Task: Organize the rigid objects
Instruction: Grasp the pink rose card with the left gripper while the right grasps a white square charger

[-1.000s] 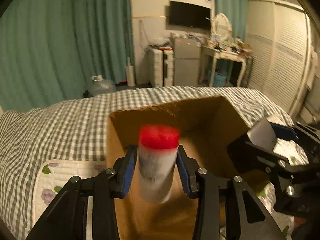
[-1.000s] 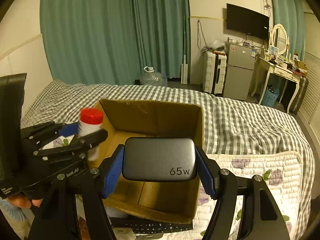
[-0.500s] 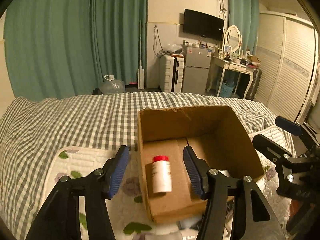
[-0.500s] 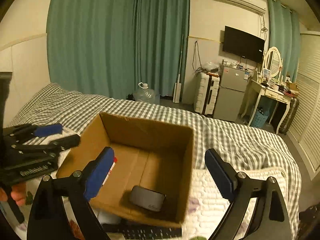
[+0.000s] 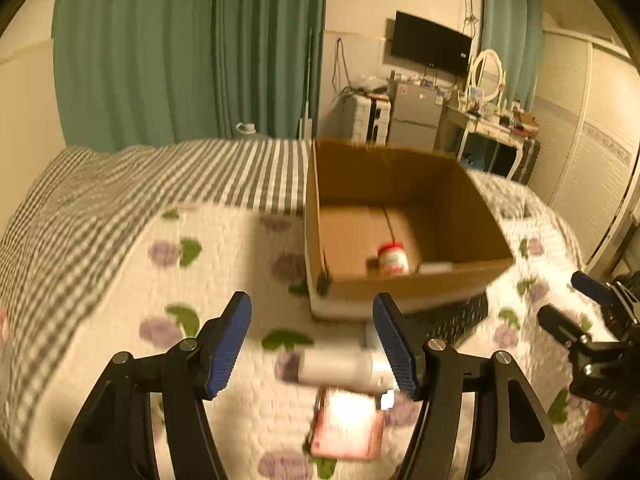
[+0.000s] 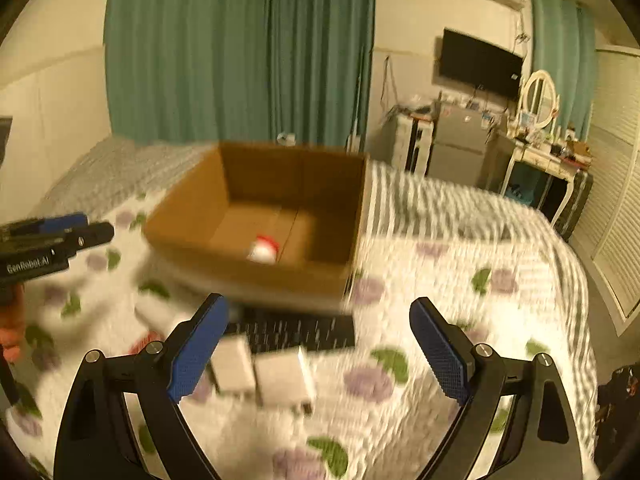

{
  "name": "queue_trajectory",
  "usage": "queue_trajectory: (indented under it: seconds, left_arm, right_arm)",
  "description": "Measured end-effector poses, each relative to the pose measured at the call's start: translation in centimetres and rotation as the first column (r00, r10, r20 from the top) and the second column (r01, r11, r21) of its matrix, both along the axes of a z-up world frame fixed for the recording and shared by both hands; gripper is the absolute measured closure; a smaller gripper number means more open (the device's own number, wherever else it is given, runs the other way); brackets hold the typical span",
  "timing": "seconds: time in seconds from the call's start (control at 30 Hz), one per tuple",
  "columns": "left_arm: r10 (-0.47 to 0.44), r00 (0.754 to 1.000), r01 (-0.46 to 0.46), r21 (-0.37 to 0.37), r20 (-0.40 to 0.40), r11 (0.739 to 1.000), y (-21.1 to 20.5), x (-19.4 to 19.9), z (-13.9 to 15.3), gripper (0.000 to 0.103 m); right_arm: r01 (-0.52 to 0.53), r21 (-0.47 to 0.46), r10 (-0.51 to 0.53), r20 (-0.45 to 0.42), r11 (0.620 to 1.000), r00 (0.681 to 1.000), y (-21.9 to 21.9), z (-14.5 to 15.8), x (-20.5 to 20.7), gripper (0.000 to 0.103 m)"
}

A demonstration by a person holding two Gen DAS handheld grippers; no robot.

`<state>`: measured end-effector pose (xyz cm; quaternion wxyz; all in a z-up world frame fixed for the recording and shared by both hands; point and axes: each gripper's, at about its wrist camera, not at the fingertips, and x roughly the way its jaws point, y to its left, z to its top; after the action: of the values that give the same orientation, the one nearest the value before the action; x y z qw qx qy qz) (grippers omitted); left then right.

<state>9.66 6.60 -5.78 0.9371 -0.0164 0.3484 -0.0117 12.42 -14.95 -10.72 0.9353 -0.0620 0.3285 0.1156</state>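
Note:
An open cardboard box point(image 5: 404, 168) point(image 6: 296, 176) stands on the bed. Inside it lies a white bottle with a red cap point(image 5: 393, 258) point(image 6: 264, 250), and a pale flat thing point(image 5: 434, 268) lies beside it. My left gripper point(image 5: 311, 304) hovers over the quilt short of the box, its jaws opening with nothing between them. Just below it lie a white tube point(image 5: 336, 366) and a reddish packet point(image 5: 346, 424). My right gripper point(image 6: 319, 304) stands open and empty above a black keyboard point(image 6: 300, 332) and two white blocks point(image 6: 284, 380).
A flowered quilt point(image 5: 132, 280) over a checked blanket covers the bed. The keyboard point(image 5: 452, 312) lies against the box's front. The other gripper shows at each view's edge, left point(image 6: 52, 236) and right point(image 5: 580, 308). A hand point(image 6: 12, 332) holds the left one. Furniture stands beyond the bed.
The left gripper let go of the red-capped bottle and the right let go of the grey power bank; both now lie in the box. Both grippers have drawn back from the box.

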Motion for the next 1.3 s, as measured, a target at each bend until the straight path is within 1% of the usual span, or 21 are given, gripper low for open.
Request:
queue_trajectory:
  seconds: [0.07, 0.13, 0.2, 0.27, 0.33, 0.47, 0.53, 0.63, 0.73, 0.8, 0.83, 0.87, 0.93, 1.03, 1.1, 1.13, 1.2, 1.3]
  left_arm:
    - [-0.004, 0.999, 0.004, 0.015, -0.033, 1.000, -0.5, -0.6, -1.7, 0.037]
    - [-0.012, 0.997, 0.014, 0.021, -0.073, 1.000, -0.9, -0.9, -3.4, 0.037]
    - [-0.036, 0.993, 0.040, 0.035, -0.112, 0.999, -1.6, -0.9, -4.9, 0.037]
    - [-0.054, 0.989, 0.060, 0.042, -0.135, 0.997, -2.1, -0.9, -5.8, 0.037]
    - [-0.064, 0.986, 0.070, 0.032, -0.157, 0.997, -2.2, -0.9, -6.6, 0.037]
    - [-0.068, 0.979, 0.075, 0.030, -0.191, 0.997, -2.4, -0.7, -7.5, 0.037]
    - [-0.066, 0.975, 0.073, 0.027, -0.211, 0.997, -2.3, -0.6, -8.0, 0.037]
    - [-0.065, 0.972, 0.069, 0.012, -0.226, 0.998, -2.1, -0.6, -8.4, 0.037]
    - [-0.064, 0.969, 0.065, -0.004, -0.240, 0.998, -2.0, -0.6, -8.6, 0.037]
    - [-0.069, 0.967, 0.070, -0.004, -0.246, 0.998, -2.1, -0.7, -8.8, 0.037]
    - [-0.073, 0.965, 0.075, -0.002, -0.250, 0.997, -2.3, -0.7, -8.9, 0.037]
    - [-0.078, 0.964, 0.080, -0.002, -0.255, 0.997, -2.4, -0.8, -9.0, 0.037]
    - [-0.088, 0.958, 0.089, -0.009, -0.272, 0.996, -2.6, -0.8, -9.4, 0.037]
    - [-0.102, 0.947, 0.103, -0.015, -0.305, 0.995, -3.1, -0.9, -10.3, 0.037]
    - [-0.104, 0.942, 0.114, 0.013, -0.318, 0.993, -3.4, -0.8, -10.8, 0.036]
    - [-0.109, 0.940, 0.122, 0.020, -0.322, 0.992, -3.6, -0.8, -11.1, 0.032]
    - [-0.110, 0.935, 0.125, 0.024, -0.338, 0.992, -3.8, -0.5, -11.6, 0.030]
    - [-0.096, 0.928, 0.135, 0.086, -0.359, 0.987, -4.8, -0.1, -12.7, 0.027]
  right_arm:
    - [-0.006, -0.053, 0.002, -0.063, 0.999, 0.998, 0.5, -2.1, 0.1, 0.011]
    - [-0.014, -0.093, 0.004, -0.109, 0.996, 0.994, 0.9, -3.6, 0.5, 0.011]
    - [-0.012, -0.095, -0.001, -0.140, 0.995, 0.990, 1.0, -4.5, 1.0, 0.011]
    - [-0.011, -0.079, -0.003, -0.173, 0.997, 0.985, 0.9, -5.2, 1.6, 0.012]
    - [-0.020, -0.069, 0.005, -0.208, 0.997, 0.978, 0.9, -6.0, 2.2, 0.015]
    - [-0.036, -0.083, 0.012, -0.275, 0.996, 0.961, 1.5, -7.9, 3.2, 0.022]
    - [-0.039, -0.099, 0.008, -0.299, 0.994, 0.954, 1.9, -8.7, 3.7, 0.022]
    - [-0.034, -0.110, -0.002, -0.312, 0.993, 0.950, 2.0, -9.3, 4.2, 0.025]
    - [-0.021, -0.096, -0.011, -0.316, 0.995, 0.949, 1.7, -9.6, 5.1, 0.025]
    - [-0.025, -0.101, -0.011, -0.337, 0.995, 0.942, 2.0, -10.2, 5.8, 0.028]
    - [-0.041, -0.103, 0.004, -0.338, 0.994, 0.941, 2.3, -10.3, 5.8, 0.038]
    - [-0.057, -0.104, 0.019, -0.335, 0.993, 0.942, 2.7, -10.3, 5.7, 0.052]
    - [-0.071, -0.131, 0.026, -0.313, 0.989, 0.949, 3.1, -10.0, 5.3, 0.052]
    - [-0.059, -0.124, 0.020, -0.296, 0.991, 0.955, 2.7, -9.4, 4.6, 0.052]
    - [-0.045, -0.109, 0.012, -0.283, 0.993, 0.959, 2.1, -8.7, 4.2, 0.052]
    - [-0.042, -0.103, 0.012, -0.273, 0.994, 0.962, 1.9, -8.4, 4.0, 0.052]
    - [-0.045, -0.095, 0.018, -0.263, 0.994, 0.965, 2.0, -8.0, 3.9, 0.052]
    - [-0.056, -0.101, 0.027, -0.266, 0.993, 0.964, 2.4, -8.0, 3.5, 0.052]
